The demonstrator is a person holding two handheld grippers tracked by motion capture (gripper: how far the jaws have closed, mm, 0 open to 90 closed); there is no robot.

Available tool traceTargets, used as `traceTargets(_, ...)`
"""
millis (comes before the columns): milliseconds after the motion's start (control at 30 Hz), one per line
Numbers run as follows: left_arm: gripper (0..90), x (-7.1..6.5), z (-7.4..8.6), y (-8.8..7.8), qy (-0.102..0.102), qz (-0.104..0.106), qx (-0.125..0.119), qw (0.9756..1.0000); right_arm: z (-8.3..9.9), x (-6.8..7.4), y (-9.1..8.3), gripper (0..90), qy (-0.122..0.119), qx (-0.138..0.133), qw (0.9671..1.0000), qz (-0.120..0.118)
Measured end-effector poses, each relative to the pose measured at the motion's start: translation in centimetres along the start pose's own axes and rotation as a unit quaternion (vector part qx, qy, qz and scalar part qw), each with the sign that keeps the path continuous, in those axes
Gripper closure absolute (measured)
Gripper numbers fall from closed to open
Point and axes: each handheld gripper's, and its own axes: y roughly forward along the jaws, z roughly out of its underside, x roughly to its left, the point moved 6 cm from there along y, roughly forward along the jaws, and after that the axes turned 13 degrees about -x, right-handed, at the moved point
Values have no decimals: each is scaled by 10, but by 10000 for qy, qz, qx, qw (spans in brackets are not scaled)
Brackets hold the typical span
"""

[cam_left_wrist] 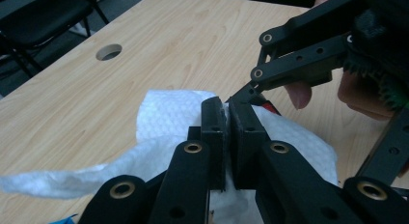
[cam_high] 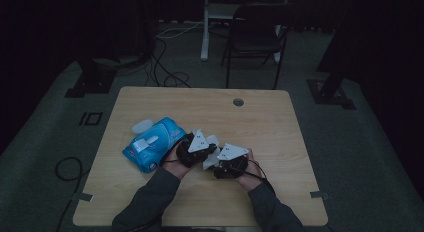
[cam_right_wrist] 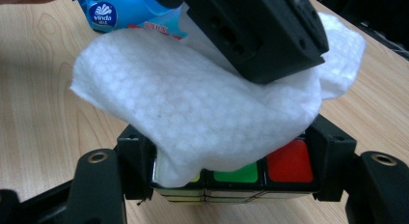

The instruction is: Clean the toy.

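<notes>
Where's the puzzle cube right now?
In the right gripper view the puzzle cube sits clamped between the right claw's jaws, just above the table, half covered by the white wipe that the left claw holds.

I see a white wipe (cam_right_wrist: 202, 108) with a little dotted pattern all over it. Under it my black jaws hold a cube (cam_right_wrist: 241, 178) with red, green and yellow squares. The wipes pack (cam_high: 152, 143) is bright blue and white, and the table (cam_high: 270, 127) is light wood.

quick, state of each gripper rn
left gripper: closed on the white wipe
right gripper: closed on the puzzle cube, which the wipe partly covers
</notes>
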Motion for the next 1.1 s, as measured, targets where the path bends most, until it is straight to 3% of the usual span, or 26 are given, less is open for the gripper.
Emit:
traceTargets(333,866,-11,2,-4,131,230,93,9996,1,-4,-1,340,138,-1,9999,33)
traceTargets(667,866,-16,3,-11,103,468,110,9988,0,-11,-1,340,222,-21,9996,146)
traceTargets(1100,867,-21,-2,-1,84,619,137,9979,-1,-11,-2,340,170,-29,9997,164)
